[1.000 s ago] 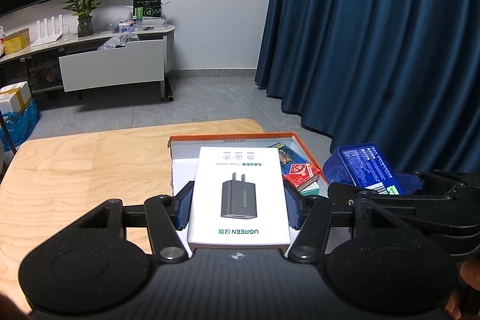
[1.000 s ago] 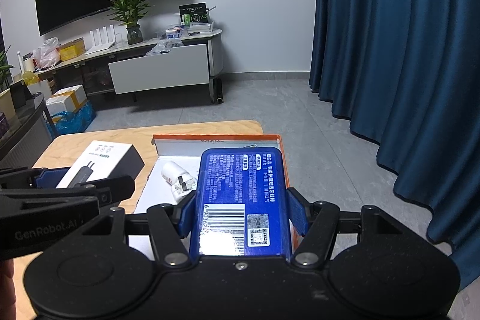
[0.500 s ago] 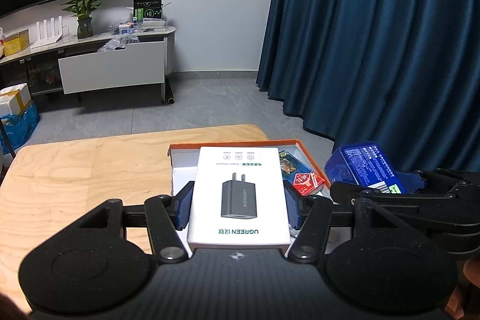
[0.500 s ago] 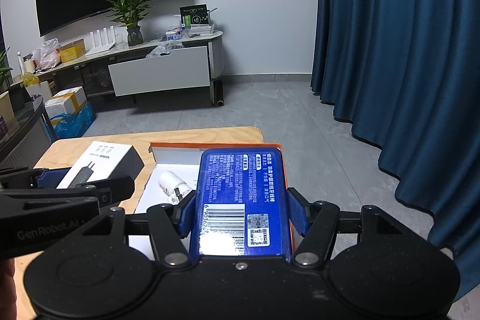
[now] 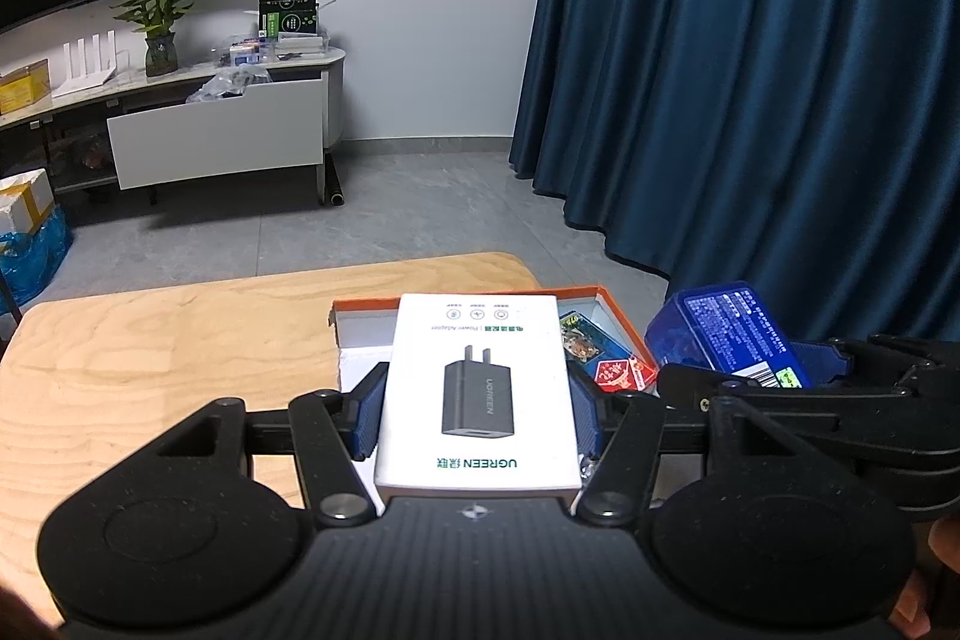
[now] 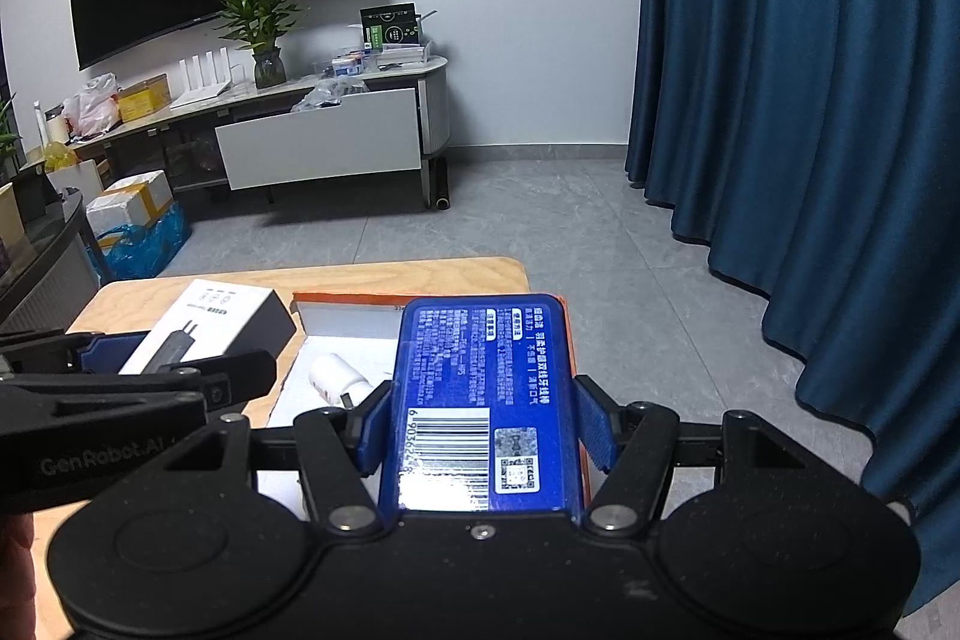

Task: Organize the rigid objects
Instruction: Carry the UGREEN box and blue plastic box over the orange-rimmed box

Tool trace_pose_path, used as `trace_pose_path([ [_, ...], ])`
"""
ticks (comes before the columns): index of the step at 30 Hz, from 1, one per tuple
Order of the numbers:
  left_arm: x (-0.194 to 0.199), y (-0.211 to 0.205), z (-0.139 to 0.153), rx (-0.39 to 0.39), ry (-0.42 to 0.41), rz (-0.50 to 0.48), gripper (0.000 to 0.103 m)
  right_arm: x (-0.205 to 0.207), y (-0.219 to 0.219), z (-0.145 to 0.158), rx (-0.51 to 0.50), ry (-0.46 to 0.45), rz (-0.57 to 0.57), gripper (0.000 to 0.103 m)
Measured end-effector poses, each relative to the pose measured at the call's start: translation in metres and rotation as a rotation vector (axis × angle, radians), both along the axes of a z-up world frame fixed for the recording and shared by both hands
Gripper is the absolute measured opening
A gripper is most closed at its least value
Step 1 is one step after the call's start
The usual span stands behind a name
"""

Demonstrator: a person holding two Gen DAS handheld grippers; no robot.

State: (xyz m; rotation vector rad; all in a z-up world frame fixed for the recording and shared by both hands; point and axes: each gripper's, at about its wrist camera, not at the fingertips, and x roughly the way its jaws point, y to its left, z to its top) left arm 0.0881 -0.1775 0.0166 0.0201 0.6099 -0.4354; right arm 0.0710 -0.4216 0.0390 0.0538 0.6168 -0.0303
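My left gripper [image 5: 477, 400] is shut on a white power-adapter box [image 5: 477, 340], held flat above the near part of an orange-rimmed tray [image 5: 360, 307]. My right gripper [image 6: 485, 424] is shut on a blue plastic box [image 6: 483, 364], which hangs over the tray's right side [image 6: 348, 300]. In the left wrist view this blue box [image 5: 732, 334] shows at the right, beside the white one. Inside the tray lie red card packs [image 5: 618, 373] and a small white plug [image 6: 336, 376]. The two held boxes hide much of the tray floor.
The tray rests at the far right corner of a light wooden table [image 5: 180, 340], whose rounded edge ends just beyond it. Past it are grey floor, a dark blue curtain [image 5: 750, 70] on the right, and a TV cabinet [image 6: 318, 142] against the far wall.
The tray and table sit slightly lower in both views than a second ago. Both grips are unchanged.
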Motion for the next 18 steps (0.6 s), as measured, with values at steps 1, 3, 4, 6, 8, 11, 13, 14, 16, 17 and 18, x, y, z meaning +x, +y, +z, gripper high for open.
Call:
trace_pose_path([
  [1,0.001,0.000,0.000,0.001,-0.001,0.000,0.059,0.001,0.000,-0.001,0.001,0.001,0.000,0.074],
  [3,0.003,0.000,0.000,0.002,0.002,0.000,0.059,0.002,0.000,-0.002,0.001,0.002,0.001,0.074],
  [4,0.003,0.000,-0.001,0.002,0.003,0.000,0.059,0.003,0.000,-0.002,0.001,0.002,0.001,0.074],
  [6,0.006,0.000,-0.001,0.004,0.004,0.000,0.060,0.007,-0.001,-0.004,0.003,0.005,0.002,0.074],
  [8,0.007,-0.001,-0.002,0.006,0.007,0.000,0.060,0.011,-0.002,-0.005,0.002,0.007,0.002,0.074],
  [11,0.009,-0.002,-0.003,0.008,0.013,0.000,0.060,0.014,-0.001,-0.006,0.001,0.008,0.002,0.074],
  [13,0.011,-0.001,-0.003,0.007,0.015,0.002,0.060,0.017,-0.001,-0.007,0.000,0.006,0.004,0.074],
  [14,0.013,-0.001,-0.003,0.007,0.016,0.002,0.060,0.019,-0.001,-0.007,-0.001,0.007,0.005,0.074],
  [16,0.014,-0.002,-0.004,0.009,0.017,0.003,0.060,0.022,-0.002,-0.008,-0.003,0.009,0.004,0.074],
  [17,0.016,-0.002,-0.004,0.009,0.019,0.003,0.060,0.022,-0.002,-0.009,-0.002,0.010,0.004,0.074],
  [18,0.017,-0.002,-0.004,0.009,0.020,0.003,0.059,0.023,-0.003,-0.010,0.000,0.011,0.005,0.074],
])
